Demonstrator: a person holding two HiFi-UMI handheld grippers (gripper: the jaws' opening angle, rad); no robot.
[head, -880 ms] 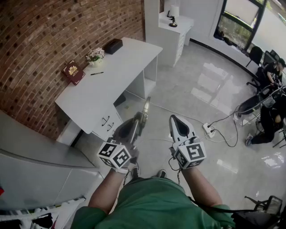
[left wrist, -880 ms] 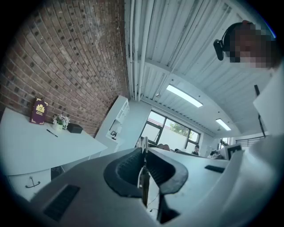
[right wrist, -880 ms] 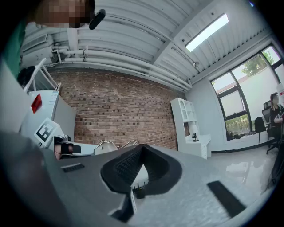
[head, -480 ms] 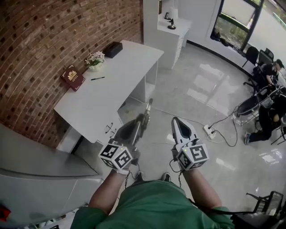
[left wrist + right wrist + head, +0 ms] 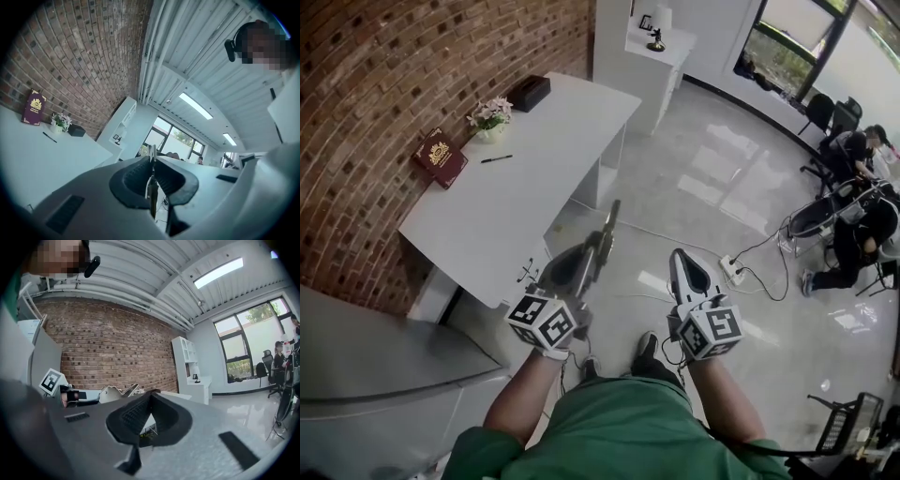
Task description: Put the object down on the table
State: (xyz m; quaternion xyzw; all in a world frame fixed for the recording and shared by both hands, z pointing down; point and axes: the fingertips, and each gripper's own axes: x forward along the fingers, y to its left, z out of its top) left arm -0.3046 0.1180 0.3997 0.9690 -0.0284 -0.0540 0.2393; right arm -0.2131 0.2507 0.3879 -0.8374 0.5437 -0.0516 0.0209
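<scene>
My left gripper [image 5: 596,247] is shut on a thin metal strip [image 5: 607,219] that sticks out past its tips toward the white desk [image 5: 516,202]. In the left gripper view the strip [image 5: 152,183] stands edge-on between the closed pads of that gripper [image 5: 151,161]. It hangs in the air above the floor, just off the desk's near right side. My right gripper [image 5: 680,259] is held beside it, a little lower and to the right, shut with nothing in it. The right gripper view shows this gripper [image 5: 149,397] with its pads meeting at the tips.
On the desk by the brick wall lie a red book [image 5: 440,157], a black pen [image 5: 497,158], a small pot of flowers [image 5: 490,116] and a black box [image 5: 529,92]. A power strip with cables [image 5: 732,270] lies on the glossy floor. People sit at the far right [image 5: 853,150].
The view has shifted, so the desk now sits further left and nearer. Both grippers keep their hold and pose; the right one has dropped slightly to the right.
</scene>
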